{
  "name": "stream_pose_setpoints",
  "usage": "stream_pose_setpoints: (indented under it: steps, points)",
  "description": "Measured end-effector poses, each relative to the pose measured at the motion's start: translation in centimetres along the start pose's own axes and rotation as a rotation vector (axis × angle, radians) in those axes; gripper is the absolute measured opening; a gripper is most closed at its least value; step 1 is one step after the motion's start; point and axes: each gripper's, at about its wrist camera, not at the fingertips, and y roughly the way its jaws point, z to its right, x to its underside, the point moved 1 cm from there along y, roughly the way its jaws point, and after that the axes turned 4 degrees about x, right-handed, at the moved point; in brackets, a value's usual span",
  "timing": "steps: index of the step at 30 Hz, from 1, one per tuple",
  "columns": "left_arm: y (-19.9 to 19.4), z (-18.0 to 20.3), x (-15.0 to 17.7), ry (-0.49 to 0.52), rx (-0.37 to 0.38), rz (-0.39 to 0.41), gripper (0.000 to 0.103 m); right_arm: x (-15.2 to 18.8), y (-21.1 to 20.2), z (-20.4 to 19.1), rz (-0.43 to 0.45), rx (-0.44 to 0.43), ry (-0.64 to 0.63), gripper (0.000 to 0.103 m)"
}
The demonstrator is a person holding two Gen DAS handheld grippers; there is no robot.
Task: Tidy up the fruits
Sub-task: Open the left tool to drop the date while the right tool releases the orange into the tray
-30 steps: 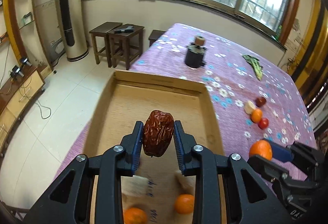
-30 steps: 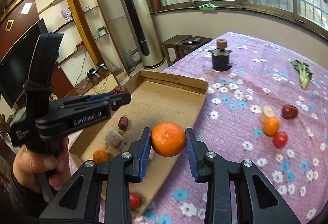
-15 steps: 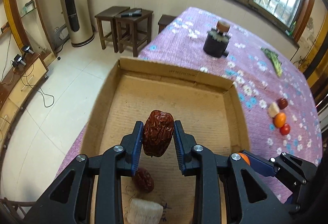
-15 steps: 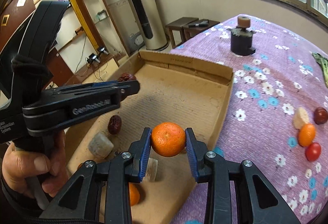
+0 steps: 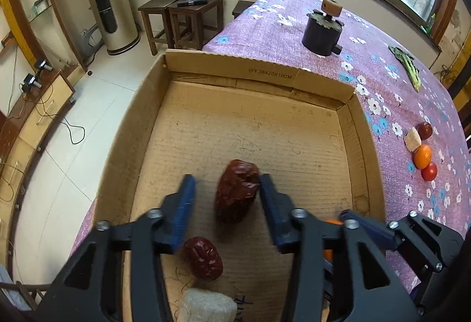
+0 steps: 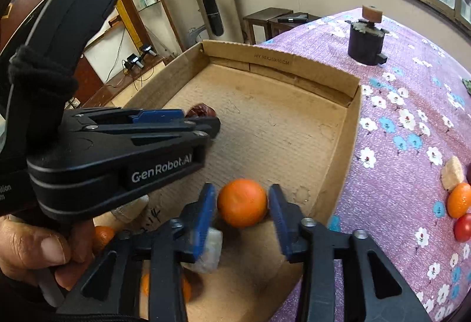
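Both grippers' jaws are opening over the box (image 5: 259, 73) – left gripper (image 5: 226, 191) has the date (image 5: 235, 193) loose between pads at lower center; right gripper (image 6: 240, 204) brackets the orange (image 6: 242, 202), pads just clear, lower center.

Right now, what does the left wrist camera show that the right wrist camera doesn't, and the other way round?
Only the left wrist view shows the left gripper from behind, jaws opening around a dried red date, with a second date lying below it. Only the right wrist view shows the right gripper, jaws opening around an orange, and the hand holding the left tool. Both show the cardboard box and the black pot on the purple cloth.
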Motion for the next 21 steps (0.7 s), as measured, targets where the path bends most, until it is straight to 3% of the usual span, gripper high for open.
stream_pose_setpoints:
  steps: [9, 13, 21]
  points:
    - [-4.3, 0.8, 0.7, -0.023, 0.039, 0.093, 0.046, 1.8, -4.6, 1.1, 0.064, -0.007, 0.035, 0.050]
    - [-6.4, 2.9, 1.6, -0.003, 0.050, 0.147, 0.054, 3.4, -7.3, 2.6, 0.106, -0.009, 0.088, 0.050]
    - [-8.7, 8.2, 3.3, 0.078, 0.081, 0.185, 0.054, 6.9, -12.3, 6.0, 0.157, 0.035, 0.174, 0.050]
